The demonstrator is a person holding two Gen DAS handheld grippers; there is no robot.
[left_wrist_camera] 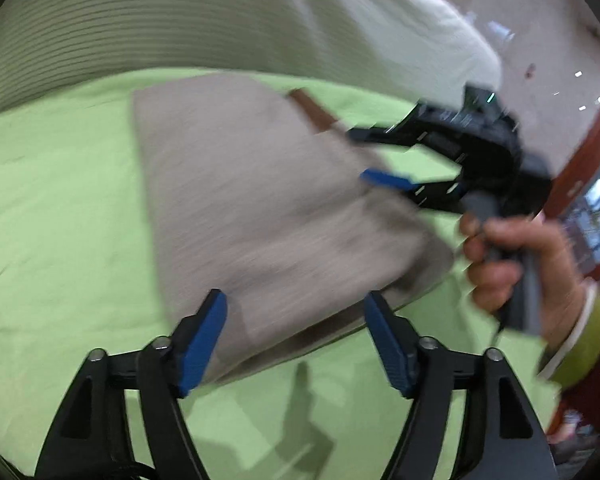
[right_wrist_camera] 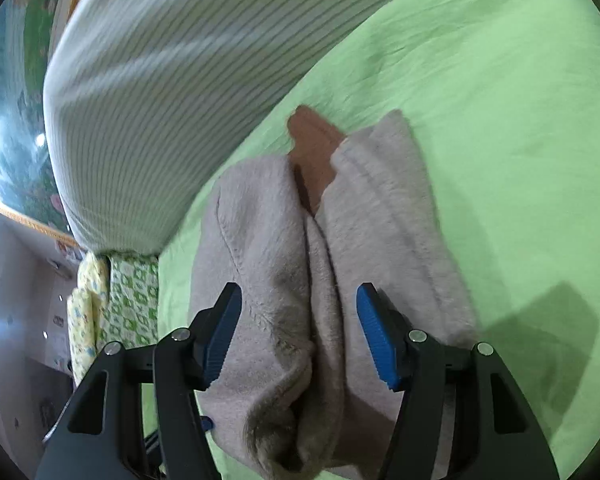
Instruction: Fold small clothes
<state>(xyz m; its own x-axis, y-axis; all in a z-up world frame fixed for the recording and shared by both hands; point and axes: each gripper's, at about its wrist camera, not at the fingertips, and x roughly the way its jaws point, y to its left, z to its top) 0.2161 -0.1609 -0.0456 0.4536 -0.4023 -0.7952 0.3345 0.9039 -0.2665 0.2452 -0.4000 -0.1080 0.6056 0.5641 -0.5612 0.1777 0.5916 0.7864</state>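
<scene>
Left wrist view, blurred: garment (left_wrist_camera: 260, 208) edge seemingly between parted left gripper (left_wrist_camera: 296, 344) fingers.

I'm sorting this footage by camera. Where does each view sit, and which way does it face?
Left wrist: on the left gripper, facing down over the beige garment on the green sheet; shows the right gripper and the hand holding it.
Right wrist: on the right gripper, facing down along the garment toward a striped cushion.
Shared: garment, sheet, cushion.
</scene>
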